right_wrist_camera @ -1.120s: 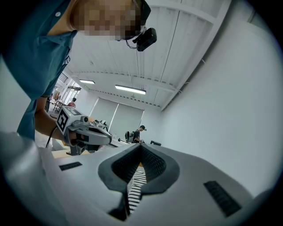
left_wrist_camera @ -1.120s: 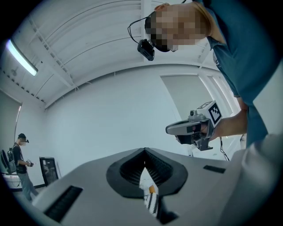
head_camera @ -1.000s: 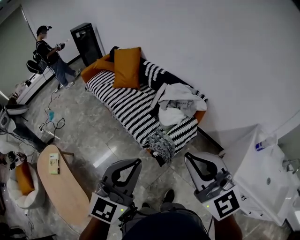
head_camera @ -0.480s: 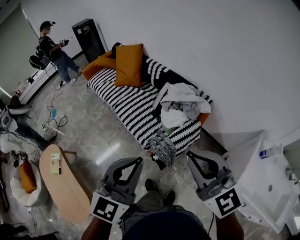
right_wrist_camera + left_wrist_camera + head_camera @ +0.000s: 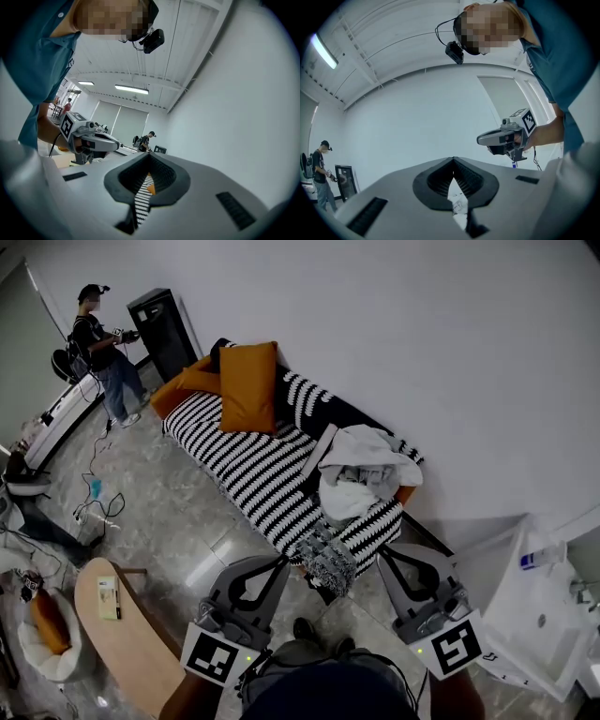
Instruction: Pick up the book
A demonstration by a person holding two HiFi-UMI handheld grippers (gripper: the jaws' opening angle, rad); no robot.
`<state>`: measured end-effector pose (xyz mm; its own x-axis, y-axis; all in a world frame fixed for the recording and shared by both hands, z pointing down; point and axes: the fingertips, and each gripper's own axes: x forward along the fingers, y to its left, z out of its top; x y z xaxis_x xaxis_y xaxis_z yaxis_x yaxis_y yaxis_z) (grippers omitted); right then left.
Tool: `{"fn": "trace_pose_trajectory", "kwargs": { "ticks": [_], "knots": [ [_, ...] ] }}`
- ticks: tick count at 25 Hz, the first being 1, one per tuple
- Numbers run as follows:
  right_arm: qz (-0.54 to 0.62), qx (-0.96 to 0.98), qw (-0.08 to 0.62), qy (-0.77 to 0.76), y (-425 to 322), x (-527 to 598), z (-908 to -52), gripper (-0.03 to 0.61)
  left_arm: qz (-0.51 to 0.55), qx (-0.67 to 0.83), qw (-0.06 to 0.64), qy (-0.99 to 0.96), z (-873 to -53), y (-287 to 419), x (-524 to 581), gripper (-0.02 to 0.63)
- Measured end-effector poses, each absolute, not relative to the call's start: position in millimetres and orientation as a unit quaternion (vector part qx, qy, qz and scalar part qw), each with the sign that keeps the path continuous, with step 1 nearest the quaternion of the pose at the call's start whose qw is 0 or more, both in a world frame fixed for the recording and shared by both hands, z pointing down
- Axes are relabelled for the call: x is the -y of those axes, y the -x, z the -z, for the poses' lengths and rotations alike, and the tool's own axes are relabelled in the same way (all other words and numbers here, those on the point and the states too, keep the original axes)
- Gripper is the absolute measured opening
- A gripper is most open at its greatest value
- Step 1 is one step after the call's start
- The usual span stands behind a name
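A flat pale book point(image 5: 319, 452) leans on the striped sofa point(image 5: 253, 465) beside a heap of white clothes point(image 5: 361, 470). A small yellow-green booklet point(image 5: 109, 597) lies on the oval wooden table point(image 5: 141, 652) at the lower left. My left gripper point(image 5: 279, 563) and right gripper point(image 5: 382, 554) are held level side by side, short of the sofa's near end, both shut and empty. In the left gripper view the left gripper point(image 5: 453, 160) has its tips together, with the right one point(image 5: 506, 139) off to the side. The right gripper view shows the right gripper point(image 5: 150, 155) shut, with sofa stripes behind.
Orange cushions point(image 5: 246, 385) sit at the sofa's far end, and a patterned throw point(image 5: 328, 559) hangs off its near end. A person point(image 5: 98, 348) stands at the back left by a black cabinet point(image 5: 159, 329). Cables point(image 5: 94, 502) lie on the floor. A white unit point(image 5: 539, 615) stands at the right.
The person carrying the grippers has stepped toward the sofa. Its near end now lies just beyond both grippers' tips. Both grippers stay shut.
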<state>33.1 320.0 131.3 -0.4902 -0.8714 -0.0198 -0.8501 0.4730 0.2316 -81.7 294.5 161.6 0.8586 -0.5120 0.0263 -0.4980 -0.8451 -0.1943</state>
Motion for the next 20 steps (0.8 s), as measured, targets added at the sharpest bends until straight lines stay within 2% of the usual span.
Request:
{"fn": "trace_pose_trajectory", "kwargs": {
  "ticks": [8,11,16,20],
  "knots": [
    [0.104,0.85,0.058,-0.513,-17.8,-280.0,-135.0,0.011,0.025,-0.243,0.072,0.967,-168.5,89.0,-250.9,0.005],
    [0.1,0.851,0.068,-0.51,-29.5,-263.6,-143.1,0.012,0.041,-0.241,0.075,0.967,-179.7,83.9,-234.7,0.005],
    [0.093,0.861,0.054,-0.497,-42.8,-228.3,-146.8,0.011,0.034,-0.259,0.061,0.963,-179.7,66.3,-204.4,0.005],
    [0.093,0.869,0.041,-0.484,-63.6,-204.8,-142.6,0.012,0.049,-0.267,0.075,0.959,-175.5,44.0,-183.9,0.005]
  ]
}}
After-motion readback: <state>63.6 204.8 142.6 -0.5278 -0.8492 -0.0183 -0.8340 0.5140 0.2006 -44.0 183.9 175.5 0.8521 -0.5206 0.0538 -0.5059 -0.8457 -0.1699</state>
